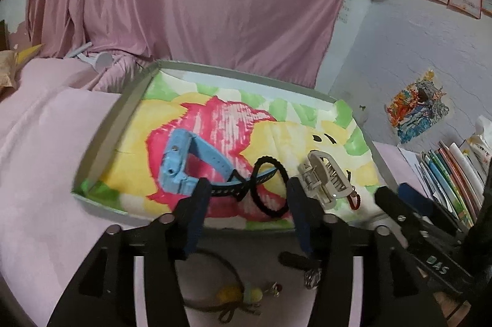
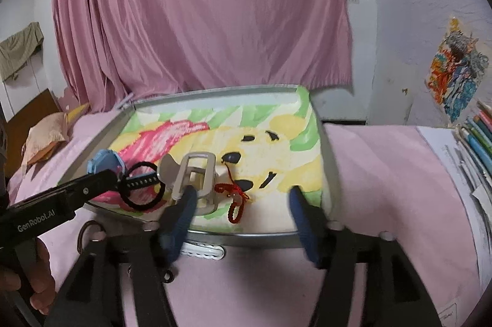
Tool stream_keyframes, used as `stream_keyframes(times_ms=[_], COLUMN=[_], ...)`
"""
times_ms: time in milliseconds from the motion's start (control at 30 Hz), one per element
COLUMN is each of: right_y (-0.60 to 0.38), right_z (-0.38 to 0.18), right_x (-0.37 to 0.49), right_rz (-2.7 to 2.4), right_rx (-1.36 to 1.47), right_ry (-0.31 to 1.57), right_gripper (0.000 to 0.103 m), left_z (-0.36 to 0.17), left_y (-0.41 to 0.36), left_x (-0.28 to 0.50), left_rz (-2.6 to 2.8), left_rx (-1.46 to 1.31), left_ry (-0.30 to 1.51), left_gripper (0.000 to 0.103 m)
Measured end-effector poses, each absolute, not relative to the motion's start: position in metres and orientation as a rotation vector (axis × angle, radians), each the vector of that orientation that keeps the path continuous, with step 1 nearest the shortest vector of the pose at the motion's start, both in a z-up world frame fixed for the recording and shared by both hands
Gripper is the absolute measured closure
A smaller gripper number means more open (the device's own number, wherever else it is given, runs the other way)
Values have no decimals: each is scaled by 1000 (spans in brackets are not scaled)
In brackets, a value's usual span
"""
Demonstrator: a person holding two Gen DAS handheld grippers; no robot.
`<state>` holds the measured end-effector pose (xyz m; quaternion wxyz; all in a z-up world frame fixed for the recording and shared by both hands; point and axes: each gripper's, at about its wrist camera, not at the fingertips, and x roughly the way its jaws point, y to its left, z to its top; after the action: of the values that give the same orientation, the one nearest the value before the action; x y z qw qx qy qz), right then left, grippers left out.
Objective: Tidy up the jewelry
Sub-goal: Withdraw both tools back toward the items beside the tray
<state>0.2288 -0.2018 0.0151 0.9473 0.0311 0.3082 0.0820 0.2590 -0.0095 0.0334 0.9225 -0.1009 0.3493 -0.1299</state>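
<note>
A metal tray (image 1: 121, 117) (image 2: 264, 237) lined with a painted bear picture lies on the pink cloth. It holds a blue watch (image 1: 178, 154) (image 2: 103, 162), a black hair tie (image 1: 272, 188) (image 2: 140, 185), a beige claw clip (image 1: 323, 176) (image 2: 193, 176) and a red cord bracelet (image 1: 353, 201) (image 2: 235, 197). My left gripper (image 1: 249, 201) is open over the tray's near edge, and the hair tie lies untouched in the gap. My right gripper (image 2: 243, 213) is open too, its left finger (image 2: 181, 213) just in front of the claw clip.
On the cloth before the tray lie a pom-pom hair tie (image 1: 236, 296), a small metal piece (image 1: 312, 277) and a white clip (image 2: 203, 251). Books (image 1: 452, 173) (image 2: 479, 136) stand at the right. A pink curtain (image 2: 200, 19) hangs behind. A hand (image 2: 40, 281) is at lower left.
</note>
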Motion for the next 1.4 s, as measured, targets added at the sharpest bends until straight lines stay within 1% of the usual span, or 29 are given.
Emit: stream_keyframes(times_ms=[33,100,133,200,267,333,400,600,767,1100,1400], right_y=[-202,-203,-203,-203,-202,-200,-198,-194,-186,-165,-152], right_z=[17,22,23,27,30,33,36,46,49,33,14], right_x=[225,215,210,200,192,183,174,150,133,124,137], right_rz=[168,166,167,168,180,187,193,204,217,255,285], right_rx=[66,69,69,68,72,70,68,73,39,-32,-81], right_ry=[609,570,553,520,492,464,440,370,312,350,478], right_gripper=[30,19,15,4,0,0,0,0,0,0,0], left_z=[35,39,41,43,45,48,50,54,55,39,21], left_y=[-7,-3,-2,0,2,6,9,18,25,37,46], left_x=[254,243,238,228,218,207,196,167,147,131,144], left_rz=[-259,-241,-237,-233,-230,-221,-216,-202,-177,-153,-162], left_rx=[-206,-199,-193,-183,-178,-173,-169,-152,-116,-59,-73], left_ry=[701,664,648,625,603,570,535,443,395,412,545], left_gripper=[43,38,36,29,23,16,14,11,10,10,10])
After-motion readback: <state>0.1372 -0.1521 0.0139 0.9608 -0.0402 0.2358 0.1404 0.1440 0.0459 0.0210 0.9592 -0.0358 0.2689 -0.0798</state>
